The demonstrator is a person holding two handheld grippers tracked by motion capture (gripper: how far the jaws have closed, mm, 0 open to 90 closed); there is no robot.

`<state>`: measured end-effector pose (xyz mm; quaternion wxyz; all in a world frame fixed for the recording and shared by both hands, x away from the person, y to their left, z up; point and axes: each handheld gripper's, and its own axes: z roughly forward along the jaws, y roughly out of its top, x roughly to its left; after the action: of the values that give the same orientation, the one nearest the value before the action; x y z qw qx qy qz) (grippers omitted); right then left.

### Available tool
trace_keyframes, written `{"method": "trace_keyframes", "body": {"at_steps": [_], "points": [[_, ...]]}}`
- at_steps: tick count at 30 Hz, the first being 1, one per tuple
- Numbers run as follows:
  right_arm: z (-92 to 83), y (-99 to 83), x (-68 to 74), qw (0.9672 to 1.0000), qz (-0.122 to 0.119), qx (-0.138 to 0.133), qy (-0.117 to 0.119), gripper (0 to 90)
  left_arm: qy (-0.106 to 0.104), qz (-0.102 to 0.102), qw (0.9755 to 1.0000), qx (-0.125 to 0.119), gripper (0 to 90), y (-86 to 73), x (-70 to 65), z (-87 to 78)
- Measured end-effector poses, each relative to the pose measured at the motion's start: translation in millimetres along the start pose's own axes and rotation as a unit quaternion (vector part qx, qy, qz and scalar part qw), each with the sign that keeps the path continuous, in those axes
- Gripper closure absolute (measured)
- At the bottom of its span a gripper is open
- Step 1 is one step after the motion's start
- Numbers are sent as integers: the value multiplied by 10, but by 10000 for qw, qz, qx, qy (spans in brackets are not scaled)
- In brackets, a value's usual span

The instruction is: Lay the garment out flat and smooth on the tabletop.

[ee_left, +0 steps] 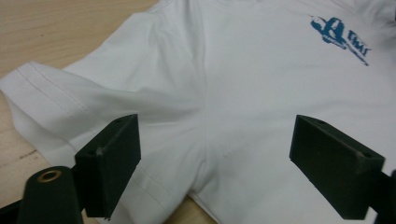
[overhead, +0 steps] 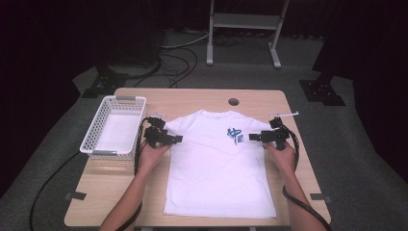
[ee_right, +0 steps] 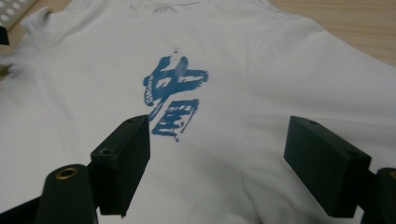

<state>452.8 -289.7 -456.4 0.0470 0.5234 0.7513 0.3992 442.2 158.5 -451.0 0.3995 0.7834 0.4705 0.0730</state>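
White T-shirt (overhead: 219, 163) lies flat, front up, on the surface (overhead: 288, 103). Left gripper (overhead: 174, 138) and right gripper (overhead: 254, 137) hover at the armpits, jaws apart, nothing gripped (basket (overhead: 114, 126) sits left). Pinch both sleeve seams evenly before folding.

Lab/studio setup: black curtains (overhead: 57, 43), floor cables (overhead: 178, 57), grey carpet (overhead: 346, 144), 1 wooden table (overhead: 260, 98).

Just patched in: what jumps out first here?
A white T-shirt lies flat, front up, across the middle of the wooden table, a blue brush-stroke print on its chest. The left gripper and right gripper sit over its sides, jaws open. A white basket stands at the table's left.
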Motion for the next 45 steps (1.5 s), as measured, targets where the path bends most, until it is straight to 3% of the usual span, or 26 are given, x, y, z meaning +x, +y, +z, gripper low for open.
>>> {"method": "trace_keyframes", "body": {"at_steps": [4, 18, 27, 45], "points": [[-70, -64, 78, 9998, -27, -64, 173, 201, -163, -107, 9996, -195, 112, -80, -41, -82], [-244, -279, 270, 9989, -88, -119, 435, 176, -449, 48, 9978, -487, 96, -212, -258, -296], [-358, -405, 393, 9983, -186, -149, 523, 156, -529, 209, 9973, -468, 96, -288, -371, -380], [-482, -603, 549, 9971, -323, -97, 688, 117, -606, 264, 9968, -458, 72, -535, -446, -487]]}}
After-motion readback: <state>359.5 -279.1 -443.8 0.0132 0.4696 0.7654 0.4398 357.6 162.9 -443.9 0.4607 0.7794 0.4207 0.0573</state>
